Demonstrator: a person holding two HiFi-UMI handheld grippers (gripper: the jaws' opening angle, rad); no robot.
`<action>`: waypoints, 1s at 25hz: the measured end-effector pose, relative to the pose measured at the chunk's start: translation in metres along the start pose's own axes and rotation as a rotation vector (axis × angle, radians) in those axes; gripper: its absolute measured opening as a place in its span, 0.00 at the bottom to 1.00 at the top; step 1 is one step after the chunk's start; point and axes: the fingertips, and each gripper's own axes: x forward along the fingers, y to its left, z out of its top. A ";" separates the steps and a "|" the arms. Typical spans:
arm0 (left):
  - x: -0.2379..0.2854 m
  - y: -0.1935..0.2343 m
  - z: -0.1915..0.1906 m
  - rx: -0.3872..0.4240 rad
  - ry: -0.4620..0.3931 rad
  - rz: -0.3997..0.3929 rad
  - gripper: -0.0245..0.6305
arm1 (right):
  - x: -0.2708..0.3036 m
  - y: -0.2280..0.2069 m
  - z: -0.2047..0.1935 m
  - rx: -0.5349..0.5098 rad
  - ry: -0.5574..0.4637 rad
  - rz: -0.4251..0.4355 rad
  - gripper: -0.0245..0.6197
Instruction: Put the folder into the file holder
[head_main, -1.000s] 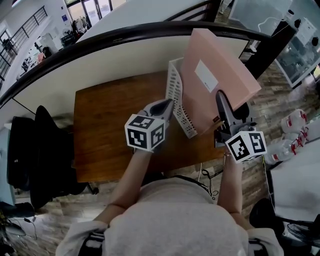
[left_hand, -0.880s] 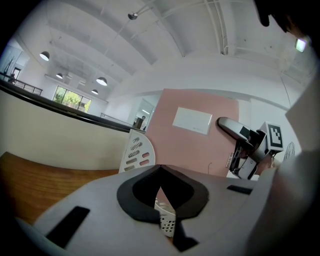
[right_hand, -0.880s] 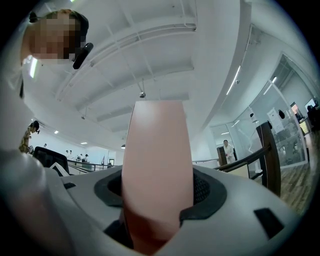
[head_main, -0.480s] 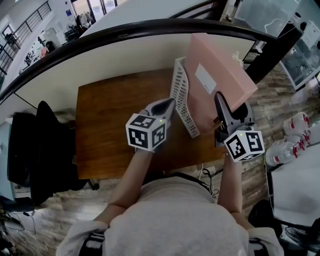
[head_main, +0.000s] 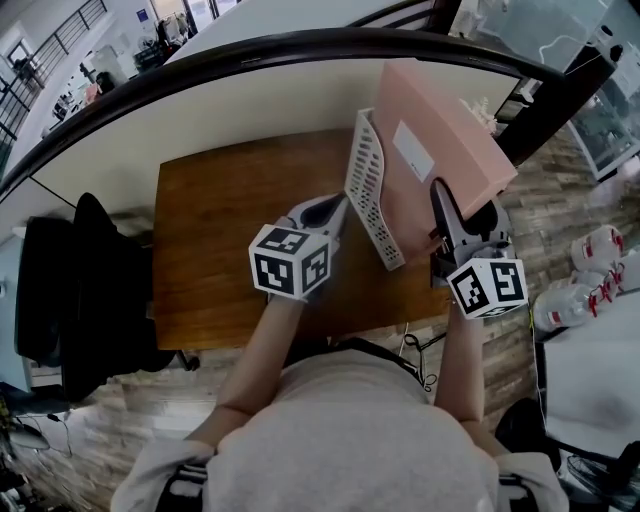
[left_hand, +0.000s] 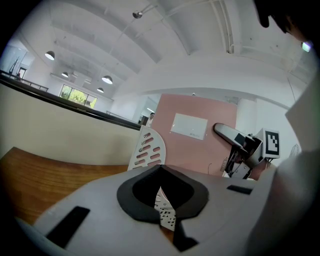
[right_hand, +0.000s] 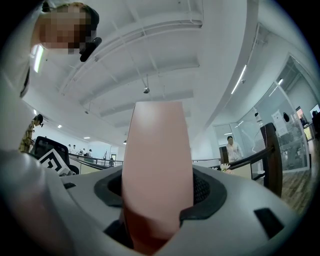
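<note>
folder (head_main: 458, 150), pink, stands on edge at the right of the table (head_main: 220, 230), just right of the white file holder (head_main: 368, 185). its long axis rises toward the far right. right gripper (head_main: 440, 195) has wide jaws clamped on its near edge. left gripper (head_main: 335, 212) pinches the holder's wall. both grips match a second ago.

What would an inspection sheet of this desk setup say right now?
Surface: wooden desk, bare apart from the job's things.
Job's things: white slotted file holder, tilted; pink folder upright beside its wall, whether inside cannot be told.
Clutter: nothing seen.
Grippers: left gripper shut on the file holder's wall; right gripper shut on the folder's edge.
Cables: thin dark cord by the desk's near edge.
Surroundings: black chair left, plastic bottles on the floor right, curved partition behind.
</note>
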 end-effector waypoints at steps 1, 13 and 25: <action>0.000 0.001 0.000 -0.001 0.001 0.002 0.05 | 0.002 0.001 -0.001 -0.003 0.004 0.004 0.49; 0.003 0.002 -0.002 0.001 0.014 0.008 0.05 | 0.018 0.001 -0.005 0.003 -0.003 0.024 0.49; 0.003 0.005 -0.003 -0.009 0.003 0.017 0.05 | 0.018 0.000 -0.004 0.011 -0.072 0.030 0.49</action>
